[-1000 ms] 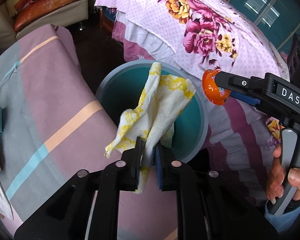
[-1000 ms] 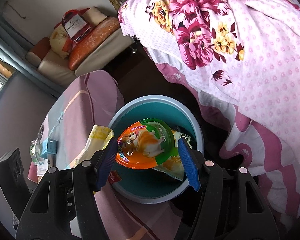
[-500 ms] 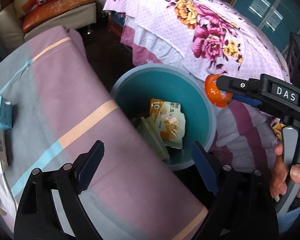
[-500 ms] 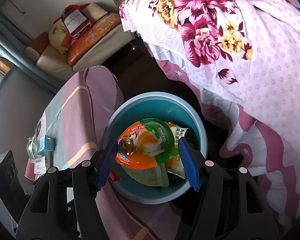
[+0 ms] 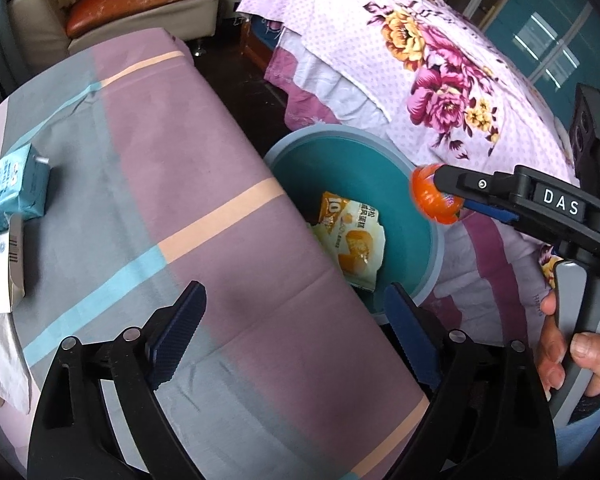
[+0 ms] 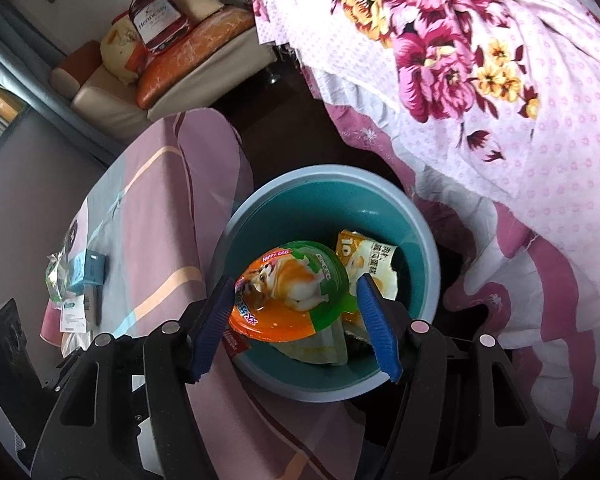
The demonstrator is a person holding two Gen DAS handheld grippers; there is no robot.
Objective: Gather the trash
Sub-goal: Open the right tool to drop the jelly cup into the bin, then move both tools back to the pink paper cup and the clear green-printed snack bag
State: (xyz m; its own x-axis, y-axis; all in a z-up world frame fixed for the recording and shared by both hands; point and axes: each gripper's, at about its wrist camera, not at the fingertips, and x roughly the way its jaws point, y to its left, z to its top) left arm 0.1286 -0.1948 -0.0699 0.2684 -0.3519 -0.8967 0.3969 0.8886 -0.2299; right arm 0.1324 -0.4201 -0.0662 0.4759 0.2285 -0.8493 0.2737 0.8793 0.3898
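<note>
Hanging directly above the teal bin [image 6: 420, 236] so a release should drop it inside, the right gripper [image 6: 296, 320] pinches the orange-and-green cup [image 6: 292, 292] between its pads, while the left gripper [image 5: 296, 336] gapes wide and holds nothing over the striped tablecloth [image 5: 160, 184].

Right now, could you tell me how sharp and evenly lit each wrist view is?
Left wrist: strong fisheye bending, dark corners, the orange cup slightly blurred, the striped tablecloth evenly lit. Right wrist: the "HAPPY EGG" lid reads sharp, the floral bedspread looks brightly washed.
</note>
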